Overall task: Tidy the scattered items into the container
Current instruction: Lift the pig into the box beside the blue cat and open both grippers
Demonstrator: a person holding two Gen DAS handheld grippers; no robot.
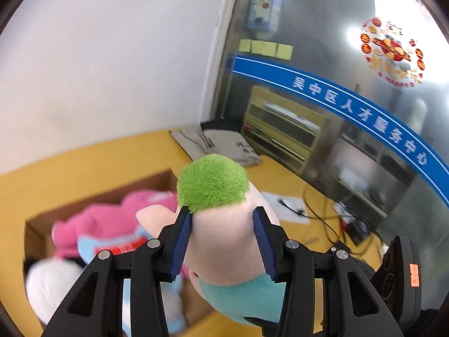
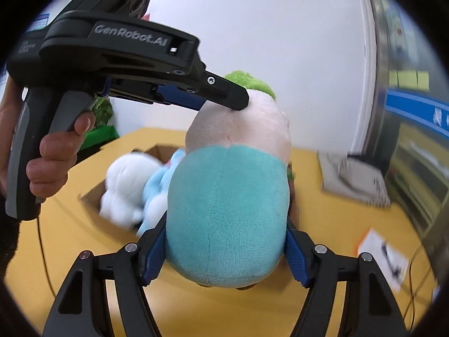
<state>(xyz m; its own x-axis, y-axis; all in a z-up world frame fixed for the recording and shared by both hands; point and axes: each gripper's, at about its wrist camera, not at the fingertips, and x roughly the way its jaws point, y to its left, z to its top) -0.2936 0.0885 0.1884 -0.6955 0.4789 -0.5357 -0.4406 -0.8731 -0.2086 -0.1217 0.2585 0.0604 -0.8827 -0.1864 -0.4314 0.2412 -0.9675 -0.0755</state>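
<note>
Closest to me, the right gripper (image 2: 224, 252) has its blue pads pinching the teal, fleecy body of a plush doll (image 2: 228, 216), and the left gripper (image 1: 223, 241) squeezes the same doll's pale pink head just below its tuft of shaggy green hair, so both pairs of jaws are pressed into soft stuffing and the toy hangs in the air between them, clear of the yellow tabletop (image 2: 70, 238). A hand (image 2: 53, 151) wraps the left tool's grey handle. Just beyond and below the doll sits the open cardboard box (image 1: 36, 224), a plain brown carton already holding a fuzzy pink plush (image 1: 112, 213), a round white plush (image 2: 123, 191) and something light blue. I'd judge the tidying well along: this doll has yet to go in the box. Farther off lie a folded grey cloth (image 1: 221, 146), loose papers (image 2: 384, 258) and dark cables, then the white wall and glass partition.
</note>
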